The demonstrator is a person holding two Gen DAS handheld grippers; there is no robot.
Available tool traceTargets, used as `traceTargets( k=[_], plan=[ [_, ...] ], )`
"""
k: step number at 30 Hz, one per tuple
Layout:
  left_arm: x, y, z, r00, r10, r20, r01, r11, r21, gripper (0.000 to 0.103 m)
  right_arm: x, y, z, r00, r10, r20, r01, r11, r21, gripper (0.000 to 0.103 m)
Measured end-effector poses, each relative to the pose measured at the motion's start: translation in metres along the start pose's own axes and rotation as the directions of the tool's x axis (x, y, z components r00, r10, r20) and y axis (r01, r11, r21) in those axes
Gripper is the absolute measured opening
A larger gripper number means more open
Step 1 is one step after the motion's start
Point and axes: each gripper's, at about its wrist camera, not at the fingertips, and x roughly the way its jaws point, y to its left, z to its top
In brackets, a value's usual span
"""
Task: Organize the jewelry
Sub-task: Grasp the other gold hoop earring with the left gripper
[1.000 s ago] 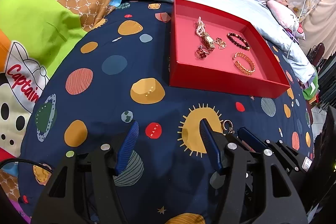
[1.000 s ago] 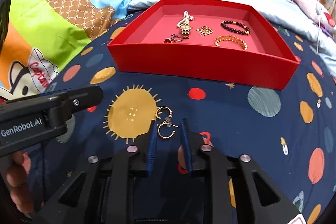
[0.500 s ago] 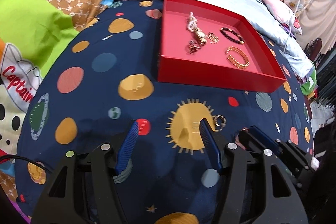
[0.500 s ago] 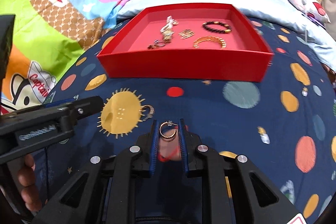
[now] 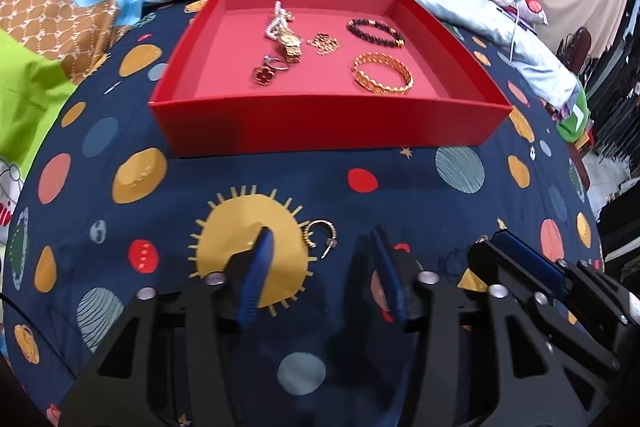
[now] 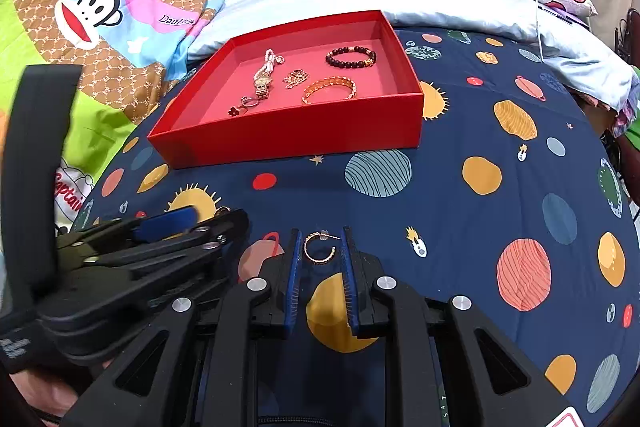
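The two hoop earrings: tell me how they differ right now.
The earring in the right tongs is clamped and lifted off the bedspread; the other earring lies loose on the bedspread, between the open left tongs, whose fingers have just been closing. Both are small gold open hoops, outside the red tray.

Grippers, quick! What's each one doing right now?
Left gripper: open, jaws just been closing, second hoop earring lies between them, not gripped.
Right gripper: shut on hoop earring.

Tray point(image 5: 320, 125) behind earring point(image 5: 320, 233) — bracelets point(image 5: 382, 73) inside.
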Motion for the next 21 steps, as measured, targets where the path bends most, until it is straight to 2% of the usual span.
traceTargets(
  k=[3, 11, 21],
  plan=[
    [0.001, -0.003, 0.000, 1.000, 0.024, 0.008, -0.024, 1.000, 0.018, 0.041, 0.001, 0.001, 0.000, 1.000, 0.002, -0.003, -0.002, 1.000, 0.000, 0.018],
    [0.000, 0.004, -0.001, 0.999, 0.044, 0.018, -0.044, 0.999, 0.030, 0.016, 0.000, 0.002, 0.000, 1.000, 0.006, -0.001, -0.006, 1.000, 0.003, 0.018],
    [-0.006, 0.008, -0.007, 1.000, 0.022, 0.012, -0.022, 0.999, 0.027, 0.016, -0.006, 0.003, 0.000, 1.000, 0.016, 0.010, -0.016, 1.000, 0.003, 0.018]
  ],
)
